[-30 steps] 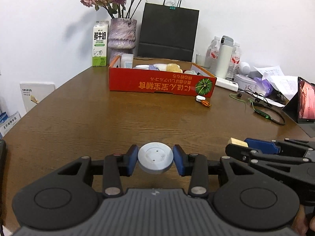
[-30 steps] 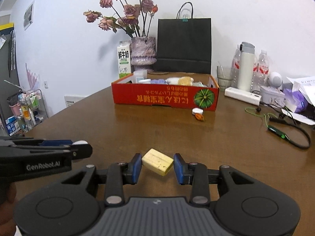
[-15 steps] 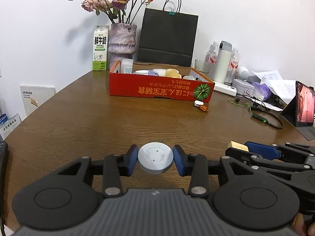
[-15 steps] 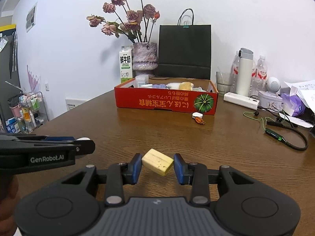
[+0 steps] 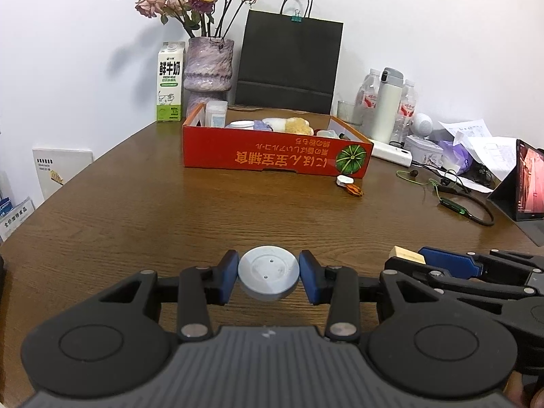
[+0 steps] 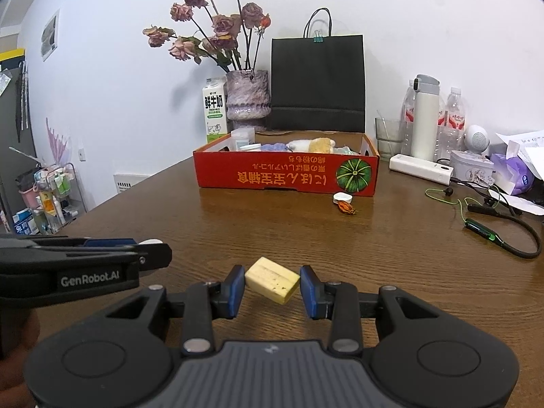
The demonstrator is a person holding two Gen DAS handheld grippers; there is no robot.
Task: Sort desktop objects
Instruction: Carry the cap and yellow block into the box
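My left gripper [image 5: 268, 278] is shut on a round grey-white disc [image 5: 268, 270] and holds it above the brown table. My right gripper [image 6: 272, 287] is shut on a pale yellow block [image 6: 272, 280], also above the table. The right gripper shows at the right of the left wrist view [image 5: 442, 265], with the block's end [image 5: 406, 255] in it. The left gripper shows at the left of the right wrist view [image 6: 102, 258]. A red cardboard box [image 5: 272, 158] [image 6: 285, 176] with several items inside stands ahead at mid-table.
A small white cap and an orange item [image 5: 350, 185] lie in front of the box's right corner. A milk carton [image 5: 170, 83], a flower vase [image 5: 209, 68] and a black paper bag [image 5: 289, 57] stand behind. Bottles, a power strip, cables [image 5: 459, 200] and a tablet [image 5: 527, 187] crowd the right.
Both grippers have lifted and drawn back a little with their objects still held. The box looks slightly farther away and lower in view.
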